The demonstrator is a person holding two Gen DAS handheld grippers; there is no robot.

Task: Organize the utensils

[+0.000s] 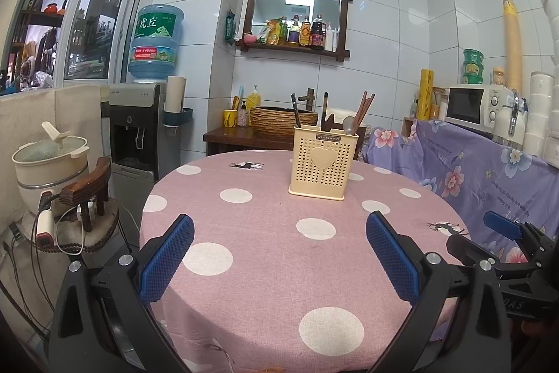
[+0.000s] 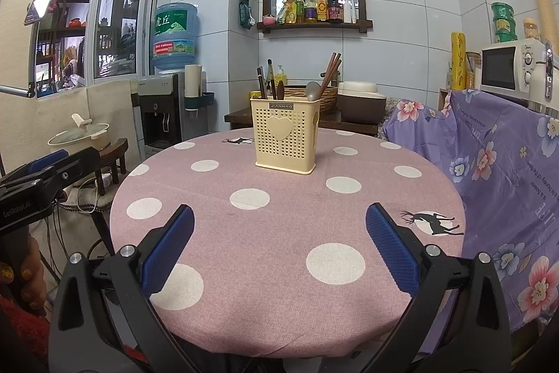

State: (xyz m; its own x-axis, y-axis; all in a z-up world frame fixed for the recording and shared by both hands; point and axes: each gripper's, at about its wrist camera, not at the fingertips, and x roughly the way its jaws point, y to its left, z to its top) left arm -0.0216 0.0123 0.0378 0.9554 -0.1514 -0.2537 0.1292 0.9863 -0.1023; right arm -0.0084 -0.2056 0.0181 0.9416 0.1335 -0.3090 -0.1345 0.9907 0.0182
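Left claw [image 1: 279,254]: spread wide, holding nothing, level over the near desk [image 1: 265,215] edge.
Right claw [image 2: 279,247]: spread wide, likewise empty.
Utensil holder [image 1: 323,163]: upright at 12 o'clock on the desk, with chopsticks [image 1: 363,109] and a spoon [image 1: 347,124] inside.
Right view only: a hand [image 2: 29,271] at 8 o'clock.

the cream utensil holder [image 2: 285,135] bears a plate reading "jianhao". the water bottle [image 1: 156,39] label shows "虎丘". the left gripper [image 2: 45,163] body reads "genrobot.ai". print on the purple floral cloth [image 2: 506,163] is only partly legible: "honey".
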